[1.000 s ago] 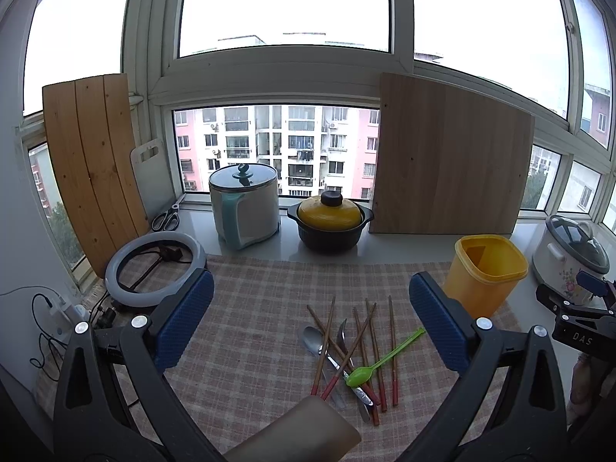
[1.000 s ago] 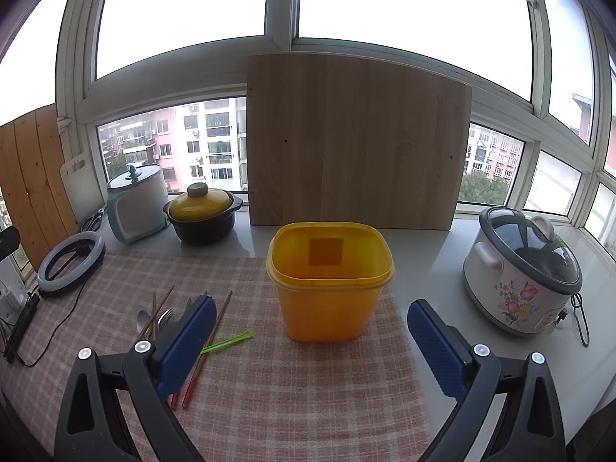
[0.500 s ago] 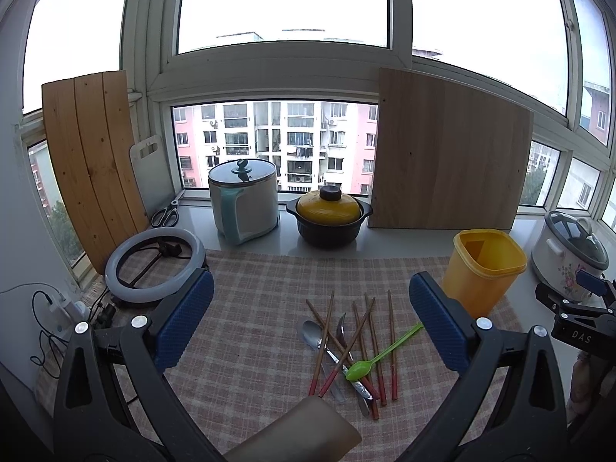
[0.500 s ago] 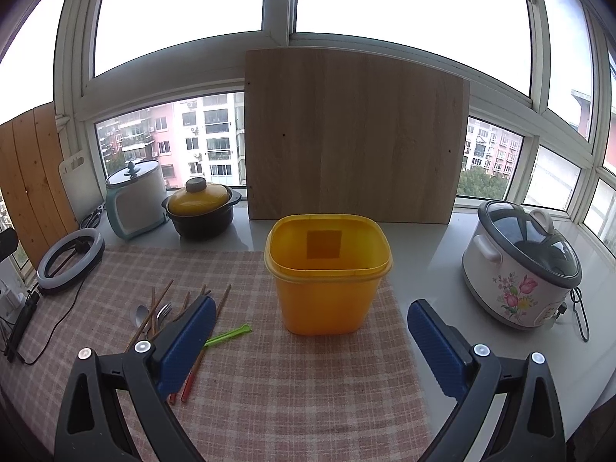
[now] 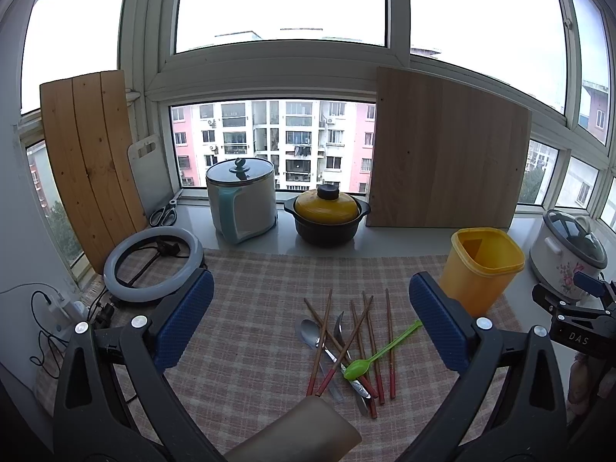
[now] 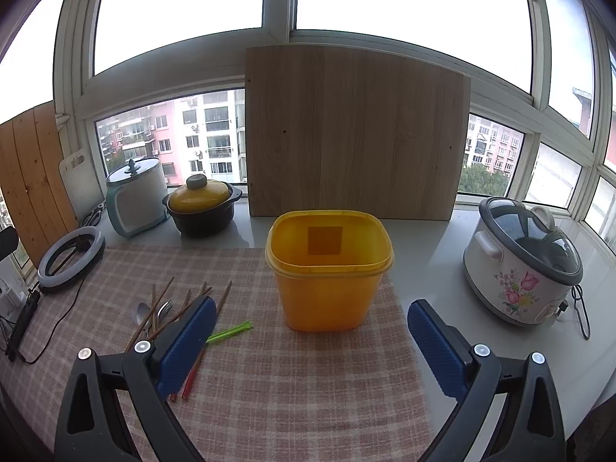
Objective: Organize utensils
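A loose pile of utensils lies on the checked cloth: several red-tipped wooden chopsticks [image 5: 322, 340], a metal spoon [image 5: 310, 332], a metal fork [image 5: 338, 327] and a green plastic spoon [image 5: 379, 352]. The same chopsticks [image 6: 161, 310] and green spoon [image 6: 229, 332] show partly behind my right gripper's left finger. An empty yellow plastic bin [image 6: 329, 265] [image 5: 481, 265] stands upright to the right of the pile. My left gripper [image 5: 310, 329] hangs open above the pile. Just in front of the bin my right gripper [image 6: 310, 346] is also open, with nothing held.
On the sill stand a teal-and-white kettle [image 5: 242, 200], a black pot with a yellow lid [image 5: 326, 211], a large wooden board [image 5: 446, 150] and a flowered rice cooker [image 6: 523, 258]. A ring light [image 5: 154, 261] with cables lies at the left. A tan rounded object [image 5: 300, 431] rises at the near edge.
Both views have drifted slightly; the utensils and bin sit a little higher in the frames. Nothing on the table has moved and both grippers stay open.
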Motion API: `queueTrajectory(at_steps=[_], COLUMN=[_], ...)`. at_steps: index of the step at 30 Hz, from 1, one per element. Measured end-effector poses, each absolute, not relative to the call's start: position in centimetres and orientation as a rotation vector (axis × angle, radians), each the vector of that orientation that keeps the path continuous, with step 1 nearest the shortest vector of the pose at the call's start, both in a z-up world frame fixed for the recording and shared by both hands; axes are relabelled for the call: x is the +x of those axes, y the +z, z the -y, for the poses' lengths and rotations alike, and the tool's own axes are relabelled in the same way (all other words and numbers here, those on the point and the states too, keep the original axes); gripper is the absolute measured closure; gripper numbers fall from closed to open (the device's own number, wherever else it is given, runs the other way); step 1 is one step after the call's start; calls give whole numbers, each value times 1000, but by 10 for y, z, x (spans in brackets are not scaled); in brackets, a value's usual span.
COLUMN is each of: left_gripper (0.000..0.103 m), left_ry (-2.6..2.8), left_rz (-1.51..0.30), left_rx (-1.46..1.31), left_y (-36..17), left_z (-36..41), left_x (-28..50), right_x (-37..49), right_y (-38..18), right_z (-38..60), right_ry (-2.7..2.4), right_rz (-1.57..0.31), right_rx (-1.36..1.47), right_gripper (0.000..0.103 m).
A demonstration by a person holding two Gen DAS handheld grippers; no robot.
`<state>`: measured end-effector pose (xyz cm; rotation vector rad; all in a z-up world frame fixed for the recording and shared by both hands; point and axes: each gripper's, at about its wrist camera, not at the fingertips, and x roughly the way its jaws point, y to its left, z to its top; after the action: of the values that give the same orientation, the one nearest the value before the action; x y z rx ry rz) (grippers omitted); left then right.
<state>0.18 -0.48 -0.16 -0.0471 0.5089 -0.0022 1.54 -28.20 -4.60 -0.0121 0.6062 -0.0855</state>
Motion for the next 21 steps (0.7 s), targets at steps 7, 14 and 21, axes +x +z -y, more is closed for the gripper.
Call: queueTrajectory(at_steps=[7, 14, 21], left_gripper=[0, 0, 0], left_ry=[0, 0, -2], left_rz=[-509, -510, -514], left_rx=[-43, -43, -44], left_y=[-2, -2, -3], left_z=[6, 6, 8], left_x=[2, 2, 0], right_x=[16, 17, 20], right_y=[-46, -47, -49], right_z=[281, 281, 283], right_ry=[-86, -84, -87], right_rz=[-610, -615, -626], right_rx=[-13, -14, -7], right_gripper=[2, 2, 2])
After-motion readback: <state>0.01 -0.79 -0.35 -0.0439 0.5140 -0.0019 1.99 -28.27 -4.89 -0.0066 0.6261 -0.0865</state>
